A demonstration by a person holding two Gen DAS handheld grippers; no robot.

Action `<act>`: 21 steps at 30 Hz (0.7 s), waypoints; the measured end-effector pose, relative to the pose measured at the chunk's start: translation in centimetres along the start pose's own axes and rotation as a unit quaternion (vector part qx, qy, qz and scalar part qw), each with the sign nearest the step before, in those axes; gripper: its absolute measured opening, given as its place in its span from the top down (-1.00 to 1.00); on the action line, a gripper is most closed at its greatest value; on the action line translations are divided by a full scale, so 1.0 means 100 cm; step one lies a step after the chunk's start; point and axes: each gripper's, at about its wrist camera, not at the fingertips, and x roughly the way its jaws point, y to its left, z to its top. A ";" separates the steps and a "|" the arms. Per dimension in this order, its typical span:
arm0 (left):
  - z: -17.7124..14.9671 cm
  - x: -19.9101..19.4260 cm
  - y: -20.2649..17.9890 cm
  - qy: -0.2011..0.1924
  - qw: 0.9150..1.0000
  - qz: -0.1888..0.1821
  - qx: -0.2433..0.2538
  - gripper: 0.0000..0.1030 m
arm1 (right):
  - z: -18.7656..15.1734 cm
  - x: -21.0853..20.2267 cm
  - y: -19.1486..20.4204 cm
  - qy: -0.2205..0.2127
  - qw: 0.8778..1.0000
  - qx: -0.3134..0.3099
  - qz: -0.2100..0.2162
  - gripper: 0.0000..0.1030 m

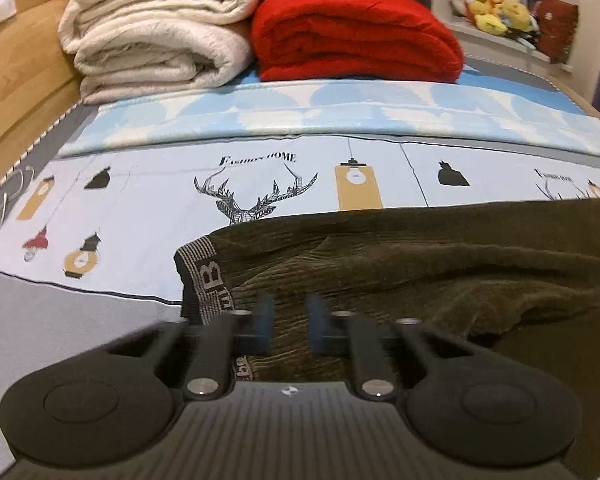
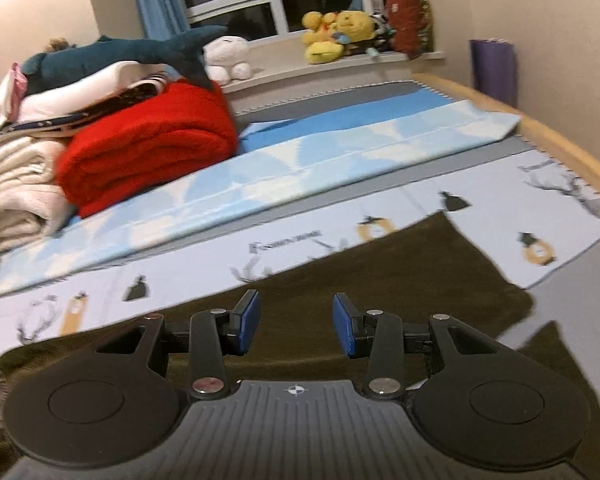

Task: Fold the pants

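The left hand-held gripper [image 1: 290,320] is seen with its blue pads blurred and drawn close together, only a narrow slit being left between them; whether any cloth is pinched there cannot be told. It is held over the waist end of the dark olive pants [image 1: 420,264], just beside the lettered waistband [image 1: 204,276]. The right hand-held gripper [image 2: 296,324] is held about half open with nothing between its pads, above a flat stretch of the same pants.

The pants are spread across the near part of the bed, on a pale printed sheet [image 1: 140,200] on which deer heads and lamps are drawn. Beyond the sheet a folded light-blue cover [image 1: 340,112] is laid across the bed. Behind it a red blanket [image 1: 356,36] and a cream blanket [image 1: 156,40] are stacked side by side, touching. A blue plush shark [image 2: 120,56] is laid on top of the pile, and yellow plush toys [image 2: 336,32] are lined up on the window sill.
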 end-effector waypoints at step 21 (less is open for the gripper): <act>0.070 0.136 -0.042 0.003 0.999 0.016 0.050 -0.72 | 0.011 0.028 0.039 0.018 0.997 -0.080 0.014 0.12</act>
